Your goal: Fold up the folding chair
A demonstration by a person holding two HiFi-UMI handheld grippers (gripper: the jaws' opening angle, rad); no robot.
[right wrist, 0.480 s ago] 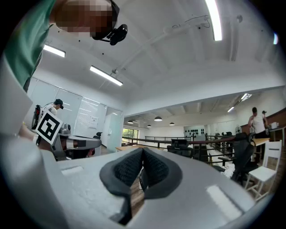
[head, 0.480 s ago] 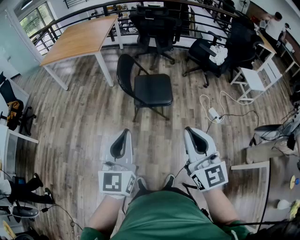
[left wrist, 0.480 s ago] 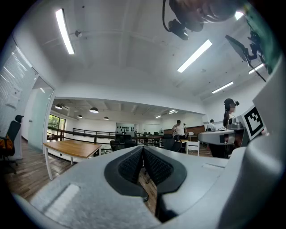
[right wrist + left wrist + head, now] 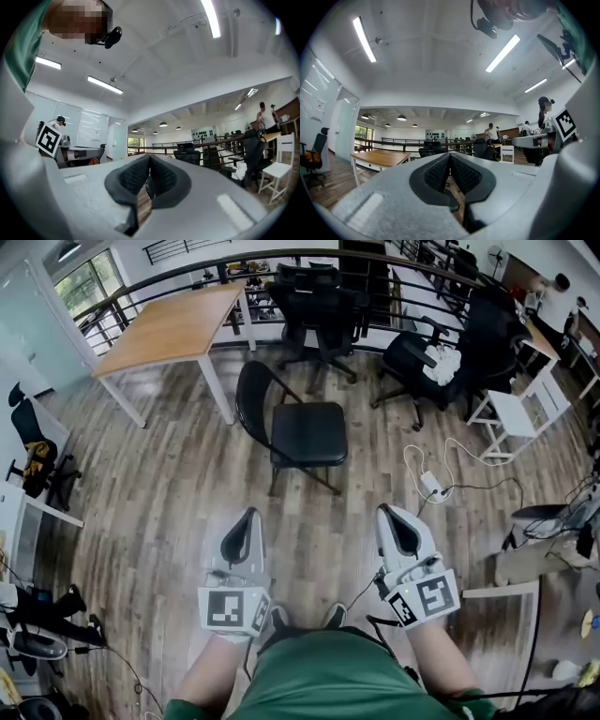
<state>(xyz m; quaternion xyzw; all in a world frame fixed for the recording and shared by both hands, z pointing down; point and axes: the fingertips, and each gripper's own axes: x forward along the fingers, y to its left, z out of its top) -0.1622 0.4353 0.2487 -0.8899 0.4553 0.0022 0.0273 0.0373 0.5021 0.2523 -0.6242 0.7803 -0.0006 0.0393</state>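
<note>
Wood floor point(image 4: 169, 493) w/ the folding chair point(image 4: 307, 432) standing open on it, seat down, well ahead of the person and untouched. Vs half a sec before, it sat slightly lower in the head view, prob. a small step closer, so only the approach had begun. Left gripper point(image 4: 247, 519) & right gripper point(image 4: 388, 517) were level, jaws closed on nothing.

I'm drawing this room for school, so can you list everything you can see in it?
folding chair: one, black, unfolded, middle of the floor
table: one, light wood top and white legs, upper left
office chairs: at least two, black, behind the folding chair
power strip: one, white, with a cable, on the floor right of the folding chair
left gripper: one, grey, shut, empty
right gripper: one, grey, shut, empty
person's shirt: green, bottom edge
</note>
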